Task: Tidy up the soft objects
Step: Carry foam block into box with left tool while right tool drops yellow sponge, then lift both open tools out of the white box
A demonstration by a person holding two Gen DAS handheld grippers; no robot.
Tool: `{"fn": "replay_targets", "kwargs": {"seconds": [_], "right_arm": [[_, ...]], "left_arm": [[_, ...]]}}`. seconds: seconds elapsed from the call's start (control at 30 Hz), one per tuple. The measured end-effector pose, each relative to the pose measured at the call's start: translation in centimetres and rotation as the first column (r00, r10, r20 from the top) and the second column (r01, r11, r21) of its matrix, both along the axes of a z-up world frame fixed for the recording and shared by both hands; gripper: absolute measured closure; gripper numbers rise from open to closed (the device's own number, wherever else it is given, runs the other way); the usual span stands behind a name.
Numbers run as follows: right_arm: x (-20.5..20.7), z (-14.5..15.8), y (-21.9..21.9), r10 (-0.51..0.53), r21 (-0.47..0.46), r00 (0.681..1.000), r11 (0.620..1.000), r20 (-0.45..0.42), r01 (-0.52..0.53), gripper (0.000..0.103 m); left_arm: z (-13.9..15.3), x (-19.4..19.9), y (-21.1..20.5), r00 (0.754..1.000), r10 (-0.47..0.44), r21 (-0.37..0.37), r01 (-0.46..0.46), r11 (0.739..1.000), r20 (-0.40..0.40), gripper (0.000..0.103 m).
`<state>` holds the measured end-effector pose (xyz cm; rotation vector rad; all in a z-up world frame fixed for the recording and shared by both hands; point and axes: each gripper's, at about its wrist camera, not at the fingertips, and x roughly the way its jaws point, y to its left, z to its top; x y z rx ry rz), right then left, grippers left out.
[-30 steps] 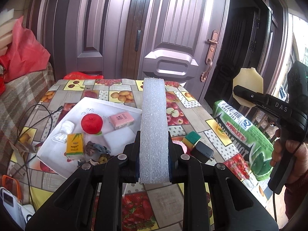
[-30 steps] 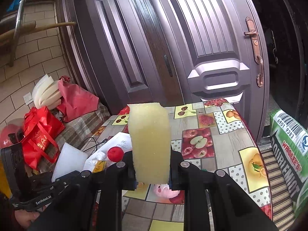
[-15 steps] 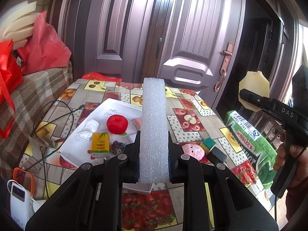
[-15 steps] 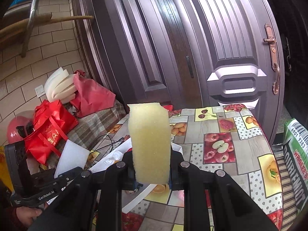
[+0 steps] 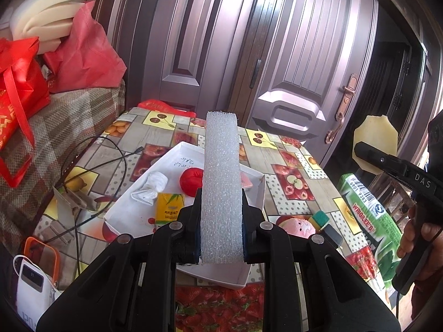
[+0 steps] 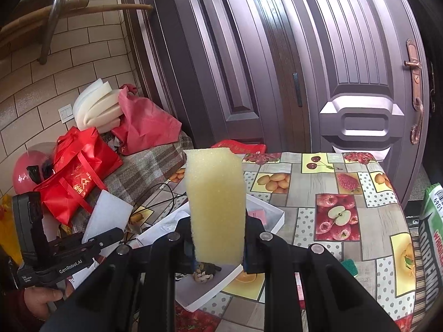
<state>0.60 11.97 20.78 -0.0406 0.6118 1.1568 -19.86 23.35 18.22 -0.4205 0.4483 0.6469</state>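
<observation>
Left gripper [image 5: 221, 229]: jaws clamped on a white foam strip [image 5: 221, 182], which stands upright and is carried in the air above a white tray [image 5: 121, 213]. Right gripper [image 6: 217, 238]: jaws clamped on a yellow sponge block [image 6: 216, 207], likewise upright and held aloft over the table [image 6: 368, 218] (fruit-print oilcloth). Tray contents: red soft ball [image 5: 191, 181], white crumpled cloth [image 5: 151, 188], yellow packet [image 5: 169, 210]. On the oilcloth just right of the tray: pink plush toy [image 5: 295, 225], touching a green-and-yellow sponge [image 5: 319, 217]. Beyond the table's right edge: green printed sack [image 5: 371, 221]. Left of the table: red bags [image 6: 80, 177] piled on a plaid-covered seat [image 6: 144, 171].
</observation>
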Motion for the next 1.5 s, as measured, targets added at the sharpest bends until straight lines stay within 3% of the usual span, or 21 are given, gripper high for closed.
{"fn": "replay_targets", "kwargs": {"seconds": [0.2, 0.4, 0.77, 0.83, 0.87, 0.9, 0.93, 0.97, 1.0, 1.27, 1.5], "right_arm": [[0.0, -0.6, 2.9, 0.047, -0.042, 0.999, 0.998, 0.014, -0.046, 0.083], [1.0, -3.1, 7.5, 0.096, -0.124, 0.995, 0.987, -0.028, -0.099, 0.083], [0.6, -9.7, 14.1, 0.124, -0.278, 0.986, 0.949, -0.110, -0.150, 0.081], [0.4, -10.5, 14.6, 0.118, -0.298, 0.988, 0.944, -0.101, -0.143, 0.080], [0.3, -10.8, 15.0, 0.121, -0.310, 0.988, 0.940, -0.097, -0.146, 0.080], [0.0, -11.2, 15.3, 0.134, -0.322, 0.987, 0.934, -0.091, -0.157, 0.072], [-0.2, -11.5, 15.6, 0.149, -0.335, 0.986, 0.927, -0.079, -0.167, 0.060], [-0.5, -11.9, 15.6, 0.159, -0.344, 0.985, 0.923, -0.063, -0.171, 0.022], [-0.9, -12.1, 15.5, 0.165, -0.345, 0.985, 0.923, -0.047, -0.171, 0.000], [-1.6, -12.9, 14.9, 0.151, -0.359, 0.988, 0.921, -0.036, -0.153, 0.000], [-2.1, -11.6, 13.3, 0.121, -0.344, 0.992, 0.931, -0.026, -0.122, 0.000]], "left_arm": [[0.1, -0.4, 3.6, 0.999, 0.049, -0.007, -0.049, 0.999, -0.005, 0.083], [-0.8, 0.7, 8.0, 0.997, 0.074, -0.059, -0.075, 0.995, -0.021, 0.084], [-6.1, 5.5, 12.0, 0.993, 0.055, -0.169, -0.073, 0.983, -0.107, 0.083], [-6.9, 5.7, 12.4, 0.989, 0.073, -0.173, -0.096, 0.980, -0.131, 0.075], [-7.2, 5.7, 12.6, 0.986, 0.088, -0.170, -0.112, 0.979, -0.141, 0.055], [-7.4, 5.7, 12.7, 0.981, 0.117, -0.151, -0.141, 0.979, -0.157, 0.038], [-7.5, 5.6, 12.9, 0.973, 0.152, -0.120, -0.174, 0.977, -0.174, 0.004], [-7.6, 5.3, 12.9, 0.967, 0.183, -0.087, -0.201, 0.976, -0.179, 0.000], [-7.7, 5.1, 13.0, 0.963, 0.203, -0.066, -0.218, 0.974, -0.178, 0.000], [-8.6, 4.2, 12.9, 0.956, 0.230, -0.089, -0.249, 0.965, -0.182, 0.000], [-7.3, 4.0, 11.6, 0.963, 0.211, -0.085, -0.227, 0.970, -0.169, 0.000]]}}
